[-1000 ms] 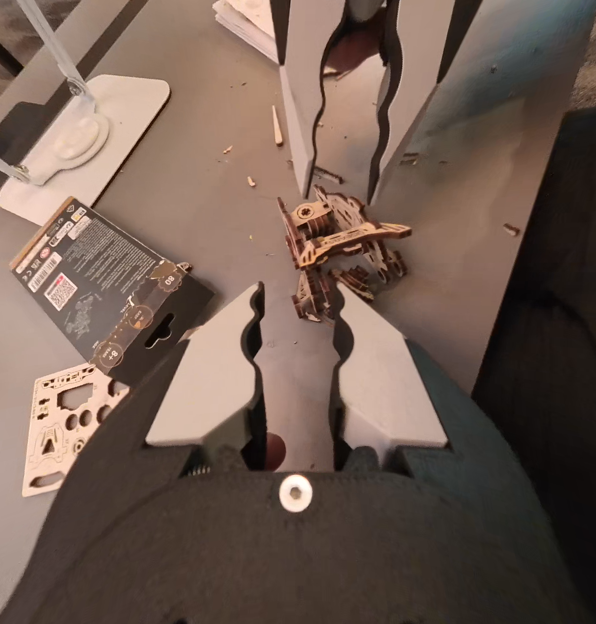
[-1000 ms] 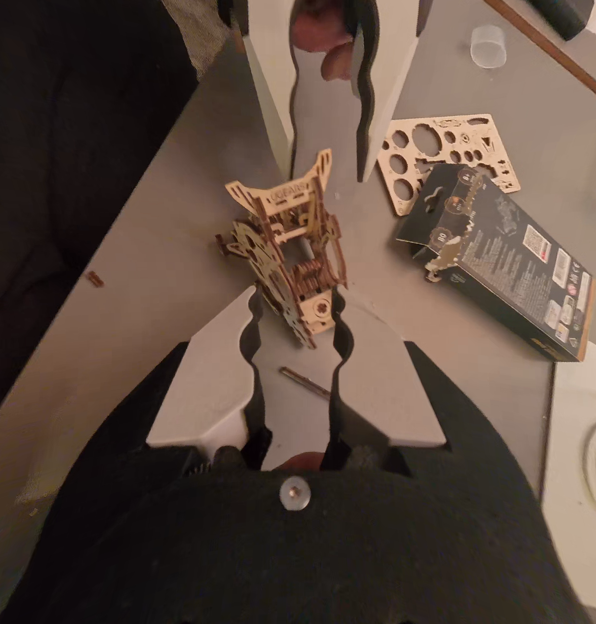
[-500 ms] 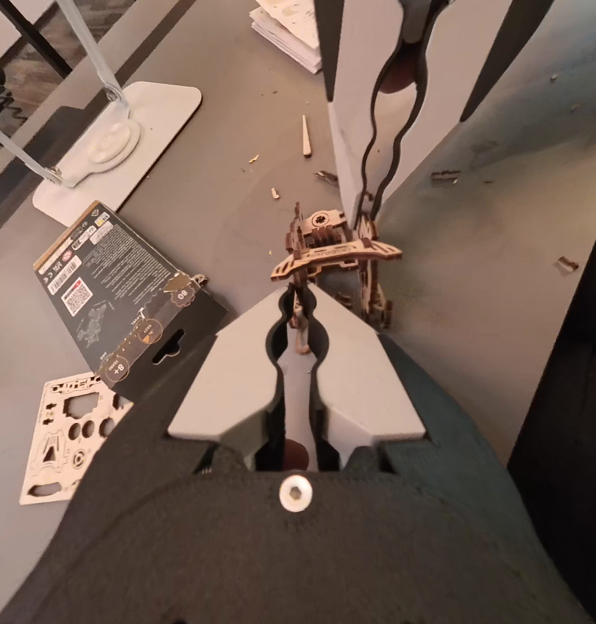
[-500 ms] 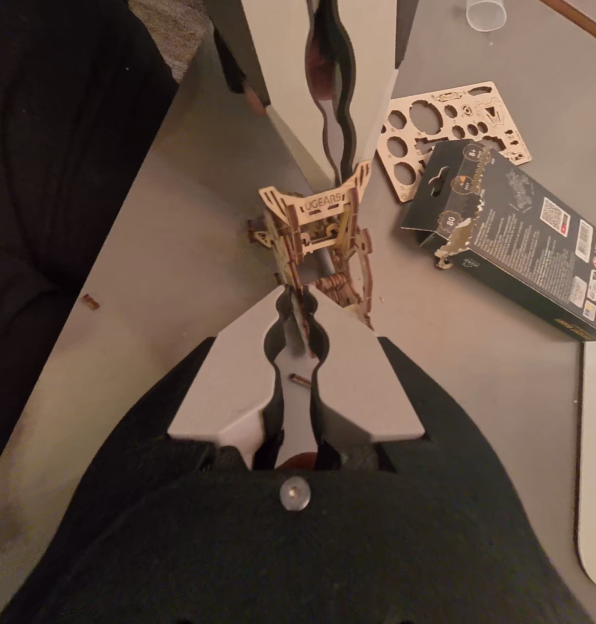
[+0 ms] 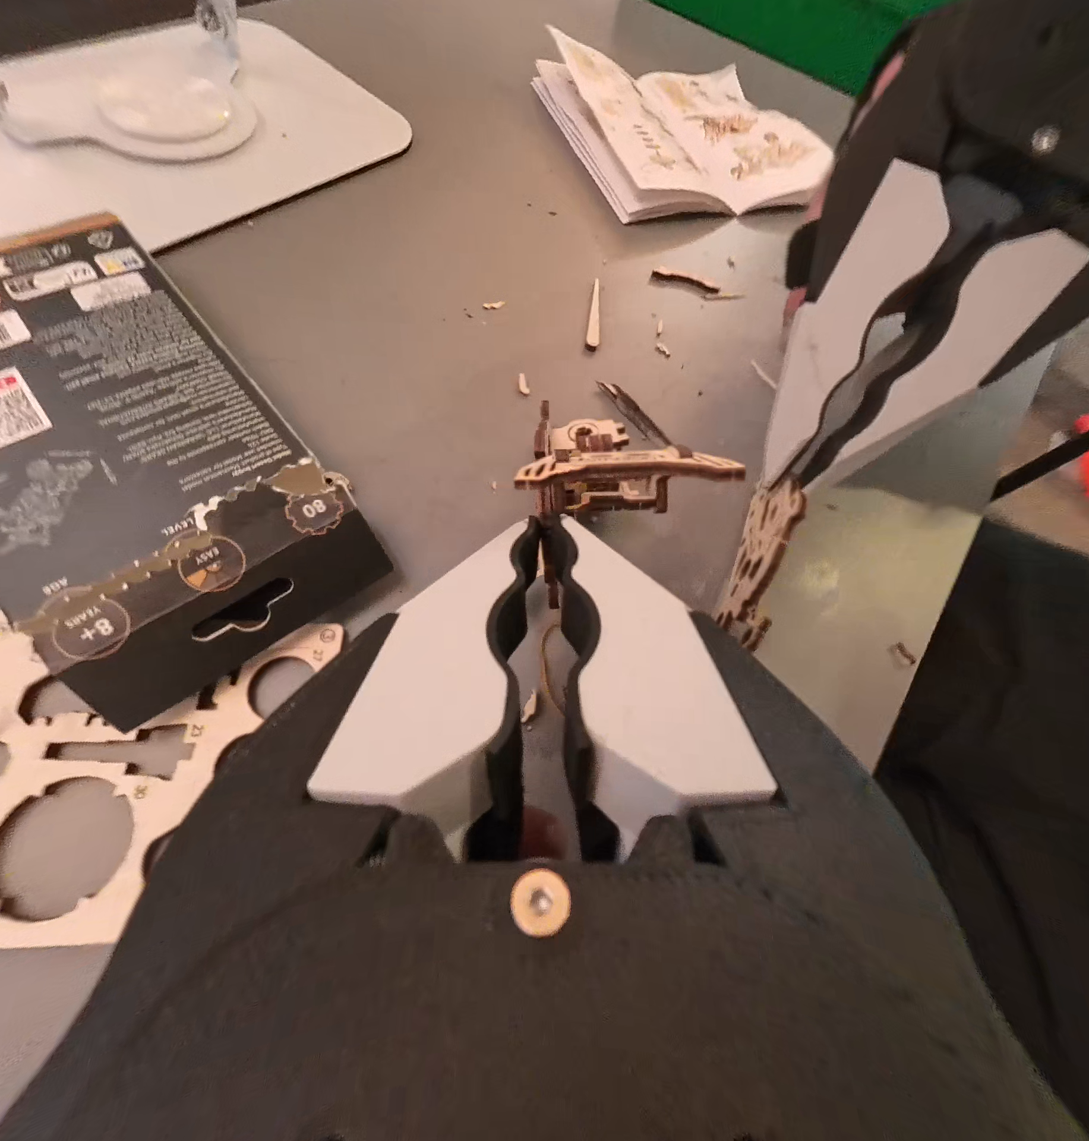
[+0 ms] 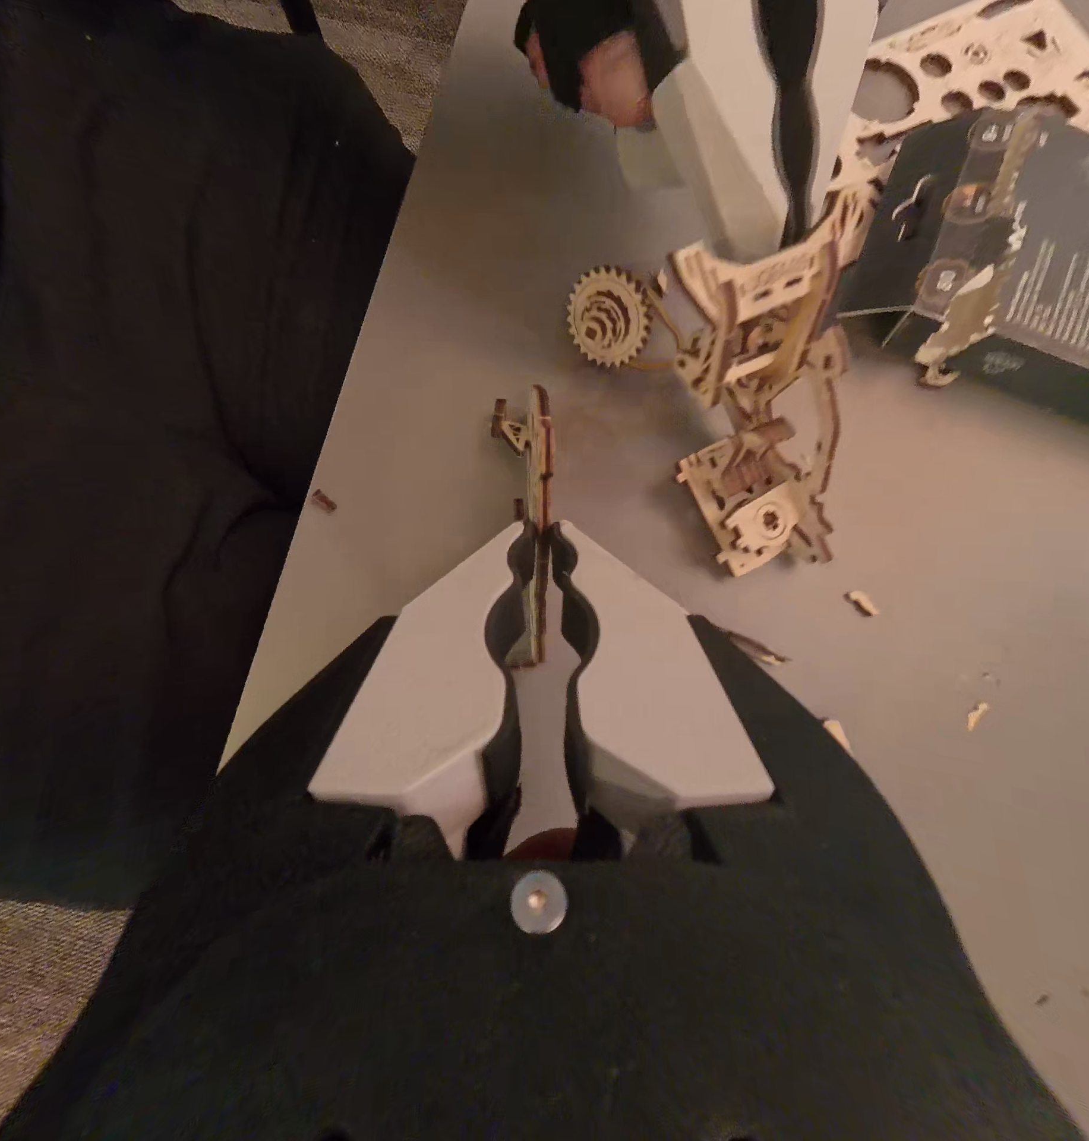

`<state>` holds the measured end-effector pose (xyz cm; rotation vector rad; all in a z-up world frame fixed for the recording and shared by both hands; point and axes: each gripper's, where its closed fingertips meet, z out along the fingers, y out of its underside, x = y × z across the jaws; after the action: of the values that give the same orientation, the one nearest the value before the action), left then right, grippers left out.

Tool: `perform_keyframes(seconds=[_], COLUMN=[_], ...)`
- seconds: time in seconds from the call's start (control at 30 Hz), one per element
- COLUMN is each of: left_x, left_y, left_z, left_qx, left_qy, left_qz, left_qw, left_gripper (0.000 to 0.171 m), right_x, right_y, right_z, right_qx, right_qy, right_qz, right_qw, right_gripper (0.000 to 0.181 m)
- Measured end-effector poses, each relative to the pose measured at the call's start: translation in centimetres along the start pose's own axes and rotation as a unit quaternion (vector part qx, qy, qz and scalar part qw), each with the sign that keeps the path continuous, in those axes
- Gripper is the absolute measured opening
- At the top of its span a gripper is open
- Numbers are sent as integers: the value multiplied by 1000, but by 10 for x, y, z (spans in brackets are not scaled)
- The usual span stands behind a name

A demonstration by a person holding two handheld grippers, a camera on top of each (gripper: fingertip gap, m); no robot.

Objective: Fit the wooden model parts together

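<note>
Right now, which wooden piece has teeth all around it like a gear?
The round gear wheel, hanging beside the big wooden model. The flat side panel in the right gripper has none.

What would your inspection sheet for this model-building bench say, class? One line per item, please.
Surface: grey table, dusted with wood crumbs.
Job's things: model body with toothed gear; flat side panel, held apart from it.
Clutter: black box, punched sheet, open booklet, white pad, splinter.
Grippers: left gripper shut on model body; right gripper shut on flat side panel.
Cables: nothing seen.
Surroundings: dark fabric beside the table edge.
</note>
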<state>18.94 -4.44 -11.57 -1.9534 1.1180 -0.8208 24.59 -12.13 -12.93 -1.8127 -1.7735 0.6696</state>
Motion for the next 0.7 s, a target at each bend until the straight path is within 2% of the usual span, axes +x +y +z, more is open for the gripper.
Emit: perform_keyframes(seconds=[0.03,0.1,0.2,0.3,0.43,0.57,0.63,0.7], left_x=[-1,-5,-12,-21,-25,-22,-25,-30], left_y=[-2,-3,-8,-10,-5,-4,-4,-2], left_z=[1,2,4,6,9,11,11,13], left_qx=[7,12,28,41,39,36,38,36], left_qy=[7,22,40,55,74,78,73,71], left_qz=[-26,-83,-156,-222,-266,-256,-247,-246], left_qw=[1000,996,987,973,960,963,965,966], left_gripper=[1,1,1,0,1,6,8,17], right_x=[0,4,25,51,79,92,96,96], right_y=[3,4,-6,-18,-16,-12,-12,-12], right_z=[-1,-6,-18,-26,-7,16,18,17], right_qx=[-2,2,23,23,-54,-93,-89,-80], right_qy=[0,13,74,158,235,247,255,256], right_qz=[8,22,32,2,-87,-133,-133,-130], right_qw=[1000,1000,997,987,967,955,954,955], right_gripper=[4,20,40,31,26,15,15,14])
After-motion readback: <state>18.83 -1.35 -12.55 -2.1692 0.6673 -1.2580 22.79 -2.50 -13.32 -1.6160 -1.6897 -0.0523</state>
